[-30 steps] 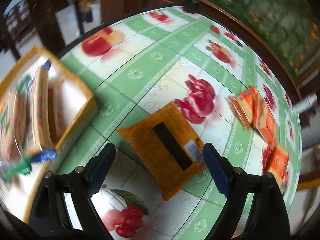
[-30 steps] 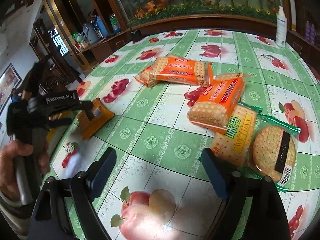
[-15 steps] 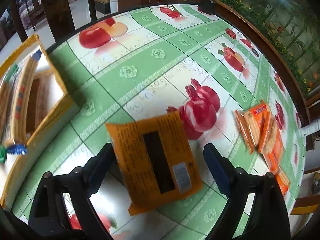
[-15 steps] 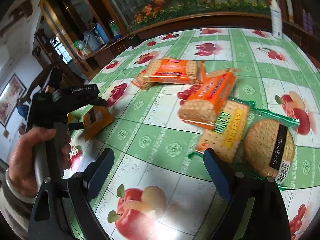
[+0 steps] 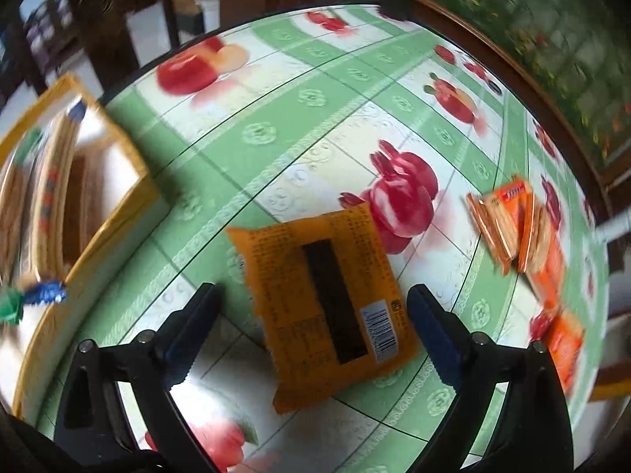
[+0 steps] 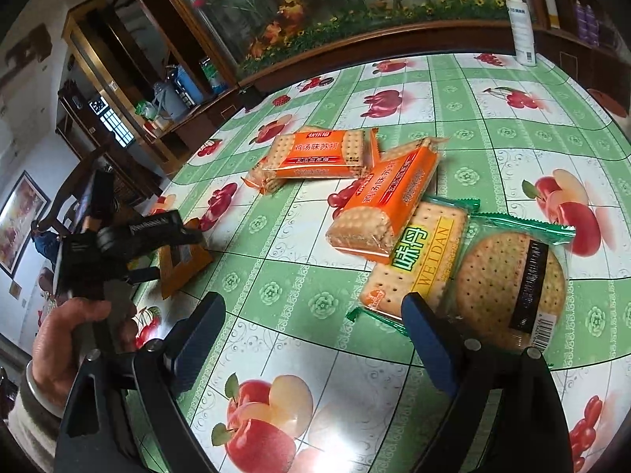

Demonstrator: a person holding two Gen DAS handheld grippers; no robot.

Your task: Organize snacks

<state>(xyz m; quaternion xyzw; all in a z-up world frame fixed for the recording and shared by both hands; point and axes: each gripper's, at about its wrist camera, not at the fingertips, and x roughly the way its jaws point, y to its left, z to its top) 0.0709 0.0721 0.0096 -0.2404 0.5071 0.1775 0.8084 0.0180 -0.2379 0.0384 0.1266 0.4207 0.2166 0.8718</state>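
Note:
An orange snack packet (image 5: 327, 299) lies flat, back side up, on the fruit-print tablecloth. My left gripper (image 5: 313, 327) is open and hovers over it, fingers on either side of its near half, not touching. The packet also shows in the right wrist view (image 6: 183, 262), under the left gripper (image 6: 130, 244). My right gripper (image 6: 313, 335) is open and empty over the cloth. Ahead of it lie two orange cracker packs (image 6: 315, 157) (image 6: 386, 201), a yellow cracker pack (image 6: 418, 260) and a round biscuit pack (image 6: 508, 287).
A yellow box (image 5: 114, 213) holding several snack packs stands at the left of the left wrist view. Orange cracker packs (image 5: 516, 228) lie at the right. A white spray bottle (image 6: 520, 27) stands at the table's far edge. Wooden cabinets ring the table.
My left gripper has moved in over the orange packet, which now lies between the fingers. My right gripper has shifted a little closer to the cracker packs.

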